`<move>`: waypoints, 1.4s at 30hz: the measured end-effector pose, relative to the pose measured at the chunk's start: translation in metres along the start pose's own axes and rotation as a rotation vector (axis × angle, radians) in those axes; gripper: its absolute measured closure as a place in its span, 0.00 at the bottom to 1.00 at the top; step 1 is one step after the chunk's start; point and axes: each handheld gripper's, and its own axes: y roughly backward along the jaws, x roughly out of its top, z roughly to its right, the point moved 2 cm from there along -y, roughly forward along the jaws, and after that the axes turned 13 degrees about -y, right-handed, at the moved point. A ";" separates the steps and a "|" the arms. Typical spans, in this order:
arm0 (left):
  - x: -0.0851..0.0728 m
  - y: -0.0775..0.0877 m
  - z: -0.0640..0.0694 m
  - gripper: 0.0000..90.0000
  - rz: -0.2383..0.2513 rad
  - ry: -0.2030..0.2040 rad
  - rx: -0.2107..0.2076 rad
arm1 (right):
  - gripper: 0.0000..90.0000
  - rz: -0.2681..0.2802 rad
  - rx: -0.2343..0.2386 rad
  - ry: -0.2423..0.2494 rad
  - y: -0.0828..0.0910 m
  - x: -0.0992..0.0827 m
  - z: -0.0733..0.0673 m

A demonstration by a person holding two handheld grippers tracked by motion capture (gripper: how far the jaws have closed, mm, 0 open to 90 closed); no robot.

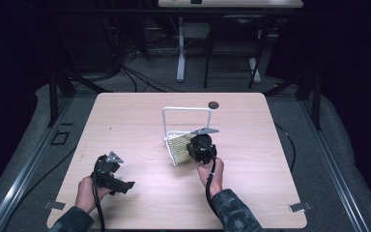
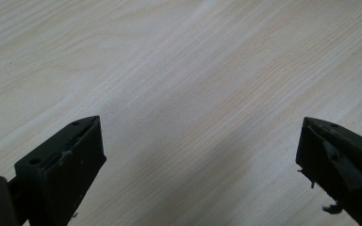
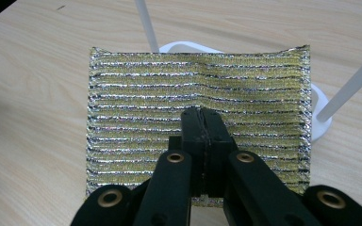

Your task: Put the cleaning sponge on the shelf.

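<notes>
Right gripper [image 3: 202, 115] pinches the gold striped cloth [image 3: 136, 117] mid-sheet, jaws shut on it, cloth just in front of the white rack [image 1: 186, 112], stripes crosswise; left gripper [image 2: 195, 155] jaws wide, empty, well apart.

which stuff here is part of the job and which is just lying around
In the job:
- right claw, shut on the gold striped cloth
- gold striped cloth
- white wire rack that the cloth sits at

Lying about:
- small dark round thing near the far edge of the table
- left claw, open over bare wood
</notes>
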 end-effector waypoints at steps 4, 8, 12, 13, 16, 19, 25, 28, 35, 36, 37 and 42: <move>0.000 0.000 -0.001 0.02 0.005 0.004 0.002 | 1.00 0.022 -0.014 -0.036 -0.003 0.002 0.001; 0.000 0.000 0.000 0.02 0.006 0.002 0.001 | 1.00 0.049 -0.040 -0.059 -0.005 0.003 0.001; 0.000 0.001 0.000 0.02 0.008 -0.001 -0.001 | 1.00 0.073 -0.052 -0.092 -0.008 0.006 -0.001; 0.000 0.001 0.000 0.02 0.008 -0.001 -0.001 | 1.00 0.073 -0.052 -0.092 -0.008 0.006 -0.001; 0.000 0.001 0.000 0.02 0.007 0.002 0.001 | 1.00 0.087 -0.067 -0.113 -0.012 0.009 -0.003; 0.000 0.001 0.000 0.02 0.007 0.000 0.001 | 1.00 0.096 -0.076 -0.129 -0.015 0.011 -0.003; 0.000 0.001 0.000 0.02 0.009 0.000 0.000 | 1.00 0.108 -0.092 -0.164 -0.021 0.013 -0.003; 0.000 0.001 0.000 0.02 0.008 -0.003 -0.001 | 1.00 0.111 -0.101 -0.165 -0.023 0.014 -0.004; 0.000 0.001 0.000 0.02 0.010 -0.004 -0.003 | 1.00 0.127 -0.138 -0.172 -0.031 0.015 -0.003; 0.000 0.001 0.000 0.02 0.010 -0.004 -0.003 | 1.00 0.127 -0.138 -0.172 -0.031 0.015 -0.003; 0.000 0.001 0.000 0.02 0.011 -0.003 -0.002 | 1.00 0.121 -0.143 -0.170 -0.032 0.016 -0.002; 0.000 0.002 0.000 0.02 0.008 -0.004 -0.009 | 1.00 0.128 -0.162 -0.173 -0.038 0.018 -0.002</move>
